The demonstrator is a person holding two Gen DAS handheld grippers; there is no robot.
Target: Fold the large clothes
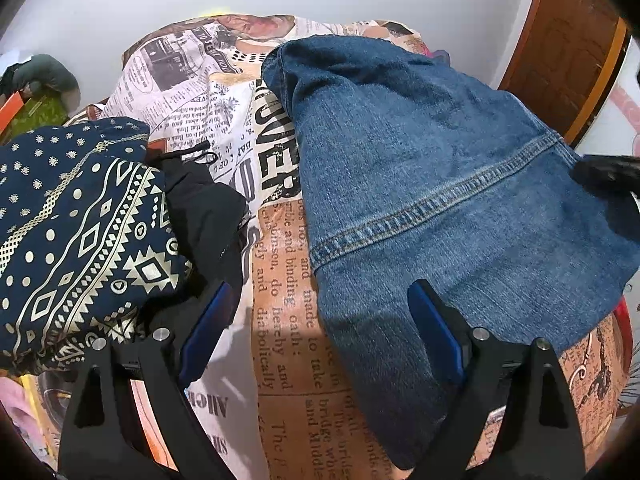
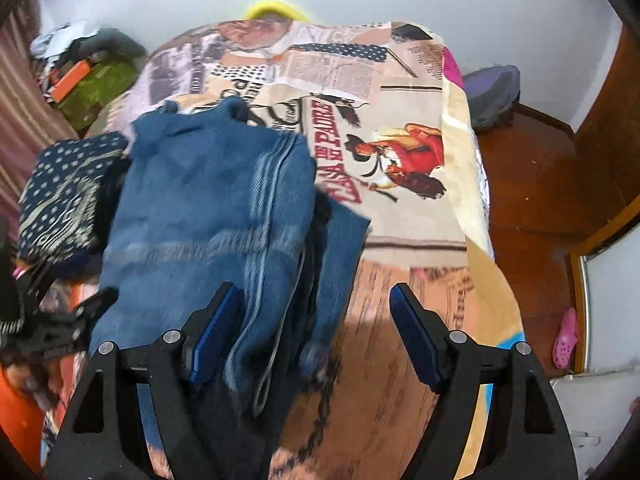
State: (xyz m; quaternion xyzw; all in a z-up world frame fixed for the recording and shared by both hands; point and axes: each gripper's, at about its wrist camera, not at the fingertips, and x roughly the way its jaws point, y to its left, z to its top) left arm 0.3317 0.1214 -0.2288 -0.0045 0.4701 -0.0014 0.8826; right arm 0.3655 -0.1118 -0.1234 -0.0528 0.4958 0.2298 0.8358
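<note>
A blue denim garment [image 1: 420, 184] lies folded on a bed covered by a newspaper-print spread [image 1: 280, 340]. My left gripper [image 1: 320, 320] is open, low over the spread, with the denim's near edge by its right finger [image 1: 434, 328]. In the right wrist view the denim [image 2: 208, 216] lies in blurred layers. My right gripper [image 2: 312, 328] is open, its left finger [image 2: 214, 328] against the denim's folded edge, nothing held. The right gripper's tip also shows in the left wrist view [image 1: 608, 176] at the denim's far right edge.
A folded navy patterned cloth [image 1: 76, 236] and a black garment [image 1: 204, 208] lie left of the denim. The bed's right edge [image 2: 476, 216] drops to a wooden floor [image 2: 532, 184] with a pink shoe [image 2: 566, 338]. Clutter sits at the far left [image 2: 88, 72].
</note>
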